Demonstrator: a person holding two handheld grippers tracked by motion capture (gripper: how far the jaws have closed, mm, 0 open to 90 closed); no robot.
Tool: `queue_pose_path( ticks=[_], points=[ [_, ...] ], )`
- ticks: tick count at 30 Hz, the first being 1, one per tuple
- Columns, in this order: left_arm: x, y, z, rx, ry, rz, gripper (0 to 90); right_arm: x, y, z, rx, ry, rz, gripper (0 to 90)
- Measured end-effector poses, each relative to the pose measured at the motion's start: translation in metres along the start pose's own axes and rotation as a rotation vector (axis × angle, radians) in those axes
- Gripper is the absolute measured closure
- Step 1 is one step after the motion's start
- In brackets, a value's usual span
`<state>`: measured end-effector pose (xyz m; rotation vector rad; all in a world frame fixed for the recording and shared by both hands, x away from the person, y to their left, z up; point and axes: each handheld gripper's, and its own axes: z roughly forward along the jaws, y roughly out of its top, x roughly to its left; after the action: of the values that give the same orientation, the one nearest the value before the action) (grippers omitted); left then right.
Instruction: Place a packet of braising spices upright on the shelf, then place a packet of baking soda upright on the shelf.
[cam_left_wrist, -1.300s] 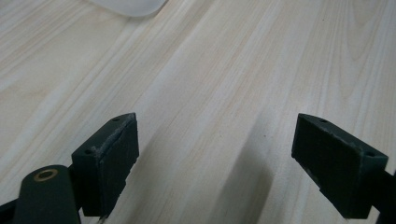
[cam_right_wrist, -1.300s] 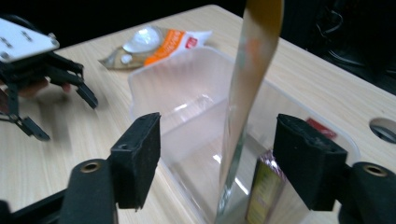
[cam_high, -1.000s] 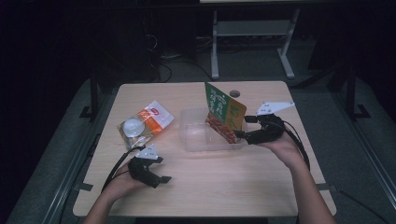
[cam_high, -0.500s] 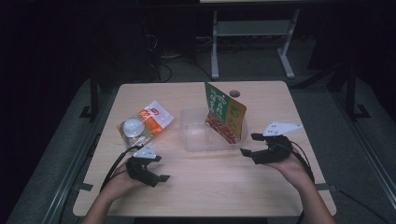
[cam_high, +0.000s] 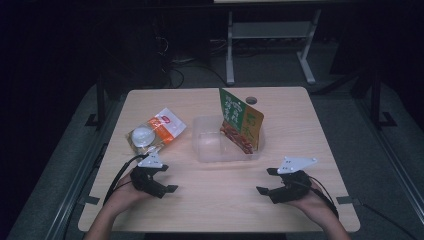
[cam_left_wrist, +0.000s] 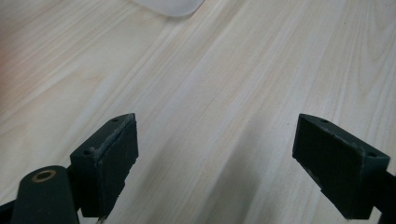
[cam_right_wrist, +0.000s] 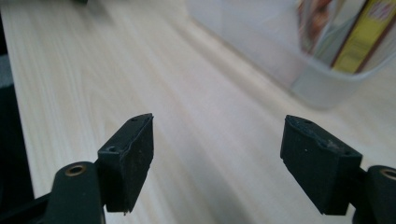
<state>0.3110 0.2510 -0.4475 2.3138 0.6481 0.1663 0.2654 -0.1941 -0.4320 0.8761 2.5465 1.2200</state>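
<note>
A pale wooden table (cam_high: 210, 210) lies under the jaws of the left gripper (cam_high: 167, 179) and the right gripper (cam_high: 265, 180). Near the left jaws, on their far side, an orange-and-white packet (cam_high: 164, 126) lies flat, a round white thing (cam_high: 142, 136) touching it. Well beyond the right jaws are a small dark hole (cam_high: 251, 100) in the tabletop and, farther off, a white metal stand (cam_high: 270, 35).
</note>
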Motion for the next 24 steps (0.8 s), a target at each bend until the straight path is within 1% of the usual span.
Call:
queue_pose_path(
  ticks=[1,2,6,7,9,10,11,12,13,14,16,17,18,19,20,21,22,23,24],
  points=[
    [0.001,0.0,-0.002,0.007,0.004,-0.001,13.9,0.002,-0.002,0.001,0.015,-0.002,0.003,24.6],
    [0.002,0.0,-0.003,0.0,0.01,-0.006,13.9,0.002,-0.003,0.003,0.023,-0.001,-0.002,24.6],
    [0.007,0.004,-0.012,-0.007,0.037,-0.015,14.1,0.003,-0.001,0.007,0.023,0.004,0.007,24.6],
    [0.009,0.005,-0.014,-0.016,0.047,-0.022,14.4,0.003,-0.001,0.007,0.025,0.004,0.003,24.6],
    [0.016,0.007,-0.019,-0.015,0.081,-0.029,15.1,0.004,-0.001,0.009,0.029,0.006,0.003,24.6],
    [0.02,0.009,-0.022,-0.018,0.1,-0.031,17.1,0.004,-0.002,0.01,0.033,0.007,0.001,24.6],
    [0.025,0.011,-0.026,-0.032,0.118,-0.044,18.7,0.004,-0.002,0.01,0.036,0.005,0.001,24.6],
    [0.029,0.012,-0.028,-0.037,0.13,-0.052,22.6,0.004,-0.002,0.01,0.037,0.004,-0.001,24.6],
    [0.036,0.013,-0.032,-0.046,0.147,-0.076,24.2,0.004,-0.002,0.01,0.037,0.004,0.001,24.6],
    [0.041,0.014,-0.035,-0.047,0.164,-0.081,32.1,0.004,-0.002,0.01,0.037,0.002,0.001,24.6],
    [0.054,0.017,-0.039,-0.039,0.19,-0.104,42.6,0.004,-0.001,0.011,0.033,0.003,0.0,24.6],
    [0.061,0.019,-0.041,-0.036,0.208,-0.113,48.1,0.004,-0.001,0.011,0.034,0.004,-0.001,24.6],
    [0.07,0.02,-0.043,-0.032,0.234,-0.126,54.3,0.004,-0.001,0.011,0.038,0.005,-0.001,24.6],
    [0.076,0.021,-0.045,-0.033,0.248,-0.144,61.9,0.004,-0.001,0.012,0.041,0.008,-0.003,24.6],
    [0.085,0.022,-0.045,-0.053,0.265,-0.183,67.1,0.004,-0.001,0.012,0.041,0.007,-0.002,24.6],
    [0.093,0.023,-0.046,-0.04,0.284,-0.188,73.0,0.004,-0.001,0.012,0.038,0.008,-0.003,24.6],
    [0.093,0.023,-0.046,-0.04,0.284,-0.188,78.7,0.004,-0.001,0.012,0.038,0.008,-0.003,24.6],
    [0.1,0.024,-0.046,-0.025,0.308,-0.197,78.7,0.003,-0.002,0.013,0.039,0.009,-0.002,24.6],
    [0.113,0.025,-0.045,-0.01,0.332,-0.211,88.1,0.003,-0.002,0.012,0.043,0.009,0.0,24.6]
  ],
)
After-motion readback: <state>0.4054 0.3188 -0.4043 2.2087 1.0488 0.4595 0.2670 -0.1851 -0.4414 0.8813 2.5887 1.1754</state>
